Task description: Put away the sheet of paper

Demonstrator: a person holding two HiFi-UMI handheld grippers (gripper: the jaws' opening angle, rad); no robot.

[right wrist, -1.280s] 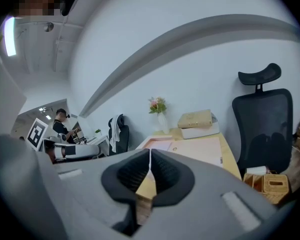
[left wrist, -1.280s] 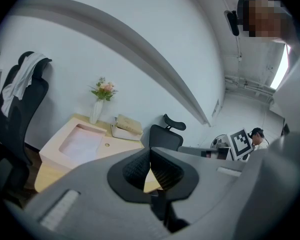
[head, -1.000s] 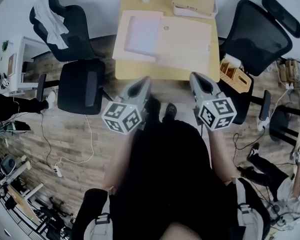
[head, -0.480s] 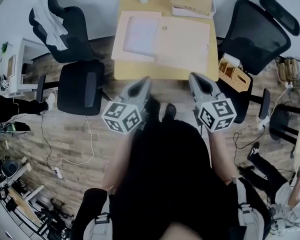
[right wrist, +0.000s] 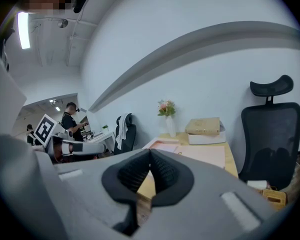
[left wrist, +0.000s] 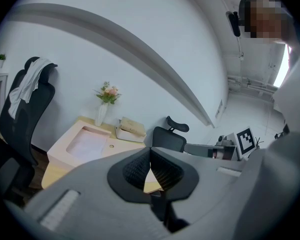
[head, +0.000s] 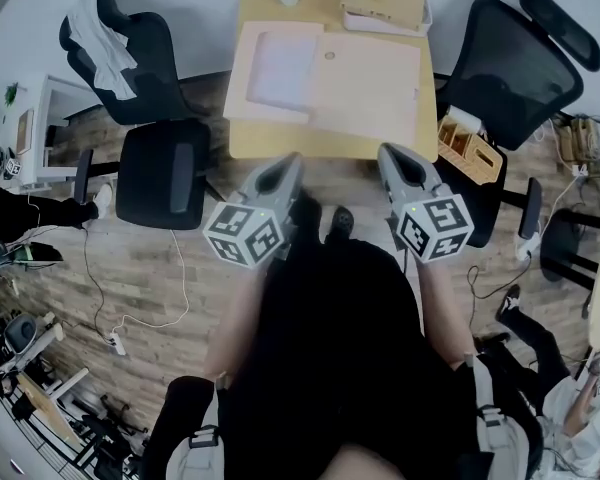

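A pale sheet of paper [head: 283, 68] lies flat in the left half of an open pink folder [head: 372, 86] on the wooden table [head: 325, 146]. Both grippers hang side by side over the floor, just short of the table's near edge and pointing at it. My left gripper [head: 291, 160] is shut and holds nothing. My right gripper [head: 389, 154] is shut and empty too. In the left gripper view the closed jaw tips [left wrist: 150, 156] sit below the folder [left wrist: 90, 140]. The right gripper view has its closed tips [right wrist: 150, 159] in front of the folder [right wrist: 202, 154].
A white tray with a tan box [head: 385, 3] and a vase of flowers [left wrist: 102, 109] stand at the table's far edge. Black office chairs stand left [head: 165, 173] and right [head: 515, 68] of the table. A crate [head: 468, 153] sits by the right chair, and cables run across the wooden floor.
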